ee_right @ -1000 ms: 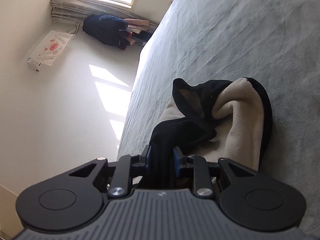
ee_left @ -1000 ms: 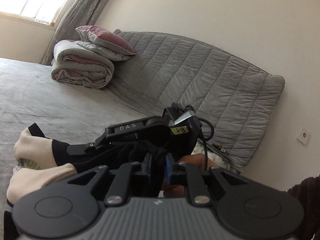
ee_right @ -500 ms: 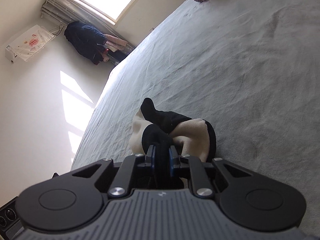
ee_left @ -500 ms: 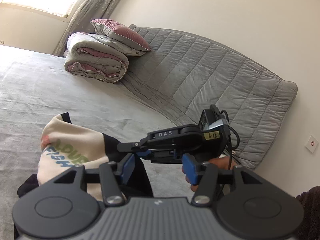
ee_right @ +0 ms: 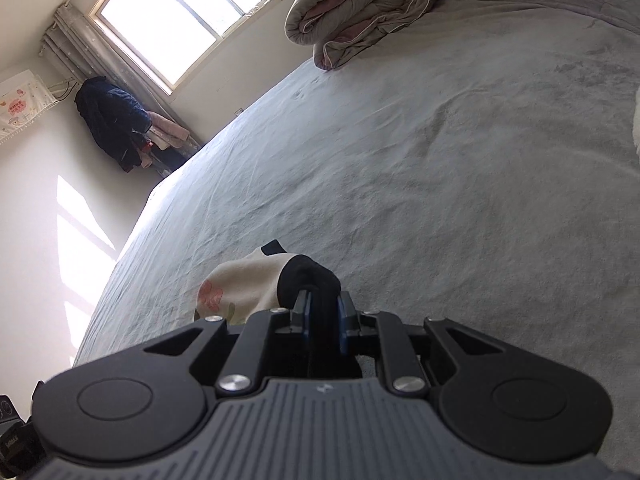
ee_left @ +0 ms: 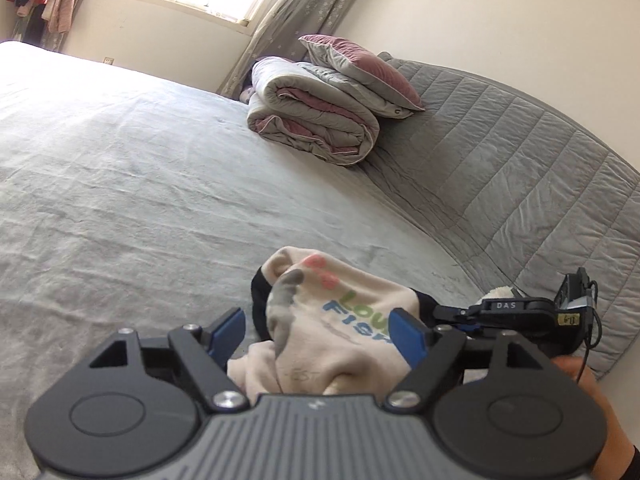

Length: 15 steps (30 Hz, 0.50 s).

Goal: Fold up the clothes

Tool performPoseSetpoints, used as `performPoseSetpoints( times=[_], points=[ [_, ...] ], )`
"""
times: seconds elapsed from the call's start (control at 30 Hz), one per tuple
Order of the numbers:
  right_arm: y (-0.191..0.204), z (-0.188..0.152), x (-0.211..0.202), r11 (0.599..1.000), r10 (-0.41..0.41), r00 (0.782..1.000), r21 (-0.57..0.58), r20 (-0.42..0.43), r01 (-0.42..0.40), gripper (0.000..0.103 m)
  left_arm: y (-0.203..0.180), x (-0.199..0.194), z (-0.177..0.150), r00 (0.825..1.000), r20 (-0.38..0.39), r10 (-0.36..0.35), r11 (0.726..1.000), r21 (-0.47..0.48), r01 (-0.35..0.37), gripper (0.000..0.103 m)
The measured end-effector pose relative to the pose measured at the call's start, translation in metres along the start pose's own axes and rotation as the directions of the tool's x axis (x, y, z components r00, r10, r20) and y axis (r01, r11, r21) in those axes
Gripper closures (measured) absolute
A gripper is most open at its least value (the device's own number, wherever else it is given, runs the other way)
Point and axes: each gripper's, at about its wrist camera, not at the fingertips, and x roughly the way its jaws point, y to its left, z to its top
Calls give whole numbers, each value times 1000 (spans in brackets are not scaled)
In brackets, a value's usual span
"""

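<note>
A cream garment with black trim and a coloured print (ee_left: 336,320) lies bunched on the grey bed (ee_left: 140,208). My left gripper (ee_left: 316,330) is open, its blue pads either side of the garment without pinching it. My right gripper (ee_right: 322,312) is shut on the garment's black part (ee_right: 308,280), and the cream body (ee_right: 244,288) trails to its left. The right gripper also shows in the left wrist view (ee_left: 516,316), at the garment's right end.
A rolled grey-and-pink duvet (ee_left: 312,120) with a pillow (ee_left: 360,68) on top sits at the bed's far end by the quilted headboard (ee_left: 520,168). A window (ee_right: 180,20) and hanging clothes (ee_right: 112,124) are by the far wall.
My left gripper has opened and let go of the garment's black part. Both grippers have drawn back, and the garment now lies lower on the bed with its print showing.
</note>
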Motion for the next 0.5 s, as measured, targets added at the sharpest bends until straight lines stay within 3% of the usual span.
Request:
performPoseSetpoints(
  times=[0.17,0.5],
  points=[
    [-15,7,-2,998,-67,997,-6,31,67,87,16,10,1,995,-43,89,994,-57,-91,23],
    [-22,9,7,986,-156,986,-53,62,159,87,38,23,5,978,-96,183,970,-145,-195,23]
  ],
)
